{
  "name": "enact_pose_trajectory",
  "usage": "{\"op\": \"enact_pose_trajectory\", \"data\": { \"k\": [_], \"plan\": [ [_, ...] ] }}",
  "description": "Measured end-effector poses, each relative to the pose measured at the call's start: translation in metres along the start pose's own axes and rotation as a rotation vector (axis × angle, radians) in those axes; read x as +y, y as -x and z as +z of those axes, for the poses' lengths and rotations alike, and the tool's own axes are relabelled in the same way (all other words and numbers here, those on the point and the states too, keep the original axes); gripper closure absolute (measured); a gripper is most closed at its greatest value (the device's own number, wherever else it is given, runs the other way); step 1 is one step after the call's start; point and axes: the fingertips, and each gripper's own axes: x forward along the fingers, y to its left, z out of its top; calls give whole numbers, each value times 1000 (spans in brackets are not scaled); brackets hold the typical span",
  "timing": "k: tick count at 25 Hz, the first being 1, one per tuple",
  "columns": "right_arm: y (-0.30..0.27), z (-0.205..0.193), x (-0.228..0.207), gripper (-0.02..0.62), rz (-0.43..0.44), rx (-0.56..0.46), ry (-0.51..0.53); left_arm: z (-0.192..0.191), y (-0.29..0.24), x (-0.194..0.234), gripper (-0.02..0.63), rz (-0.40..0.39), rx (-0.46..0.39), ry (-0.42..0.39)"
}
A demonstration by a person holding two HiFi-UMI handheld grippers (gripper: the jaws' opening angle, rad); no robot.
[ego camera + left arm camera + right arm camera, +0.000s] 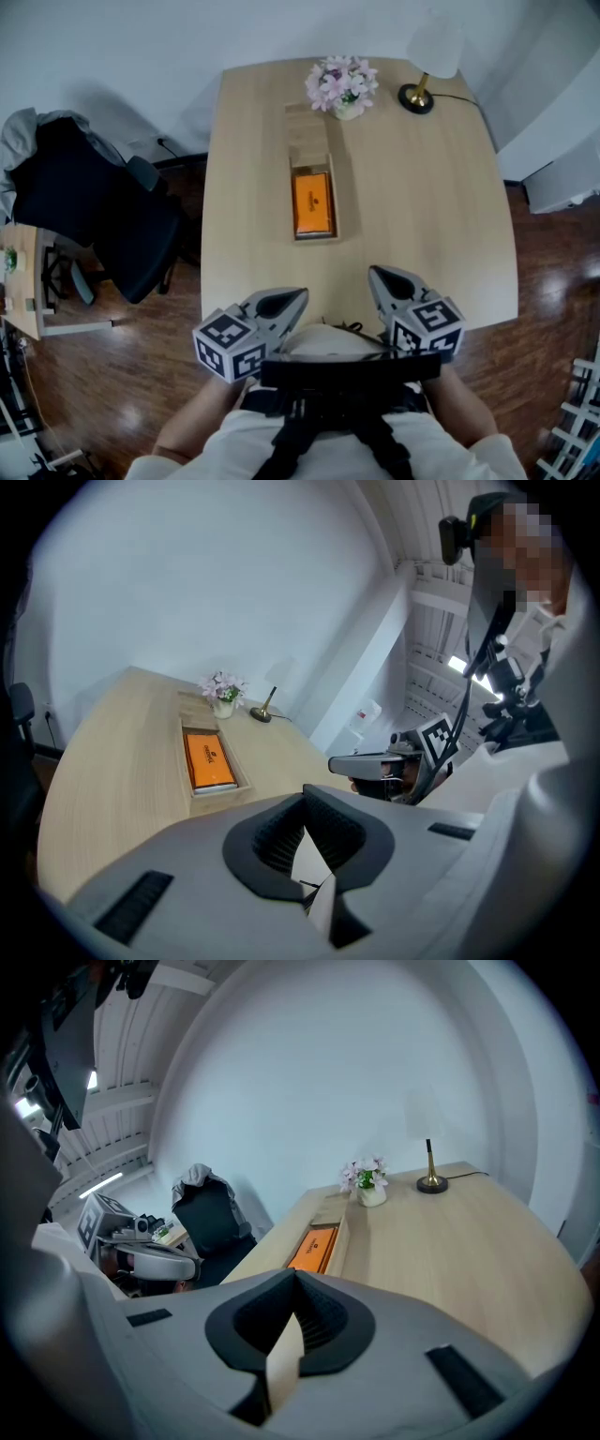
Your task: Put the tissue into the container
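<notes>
table (422,206) | wooden container (336,202) mid-table | orange tissue pack (312,202) lies inside, probably seated flat | left gripper (302,293), right gripper (373,272): jaws together, empty, at near edge | advice: keep both clear of the pack.

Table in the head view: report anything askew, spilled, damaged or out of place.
Nothing stands out. The orange pack lies flat and square in the wooden container, the flowers and the lamp stand upright at the far edge, and nothing is spilled on the table.
</notes>
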Motion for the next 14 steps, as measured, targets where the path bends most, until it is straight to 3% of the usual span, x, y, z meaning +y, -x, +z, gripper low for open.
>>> {"op": "enact_pose_trajectory", "data": {
  "k": [8, 14],
  "plan": [
    [-10, -2, 6, 595, 7, 22, 8, -2, 10, 8, 603, 9, -14, 21],
    [-31, -9, 12, 595, -21, 66, 71, -6, 31, 22, 603, 39, -41, 67]
  ]
}}
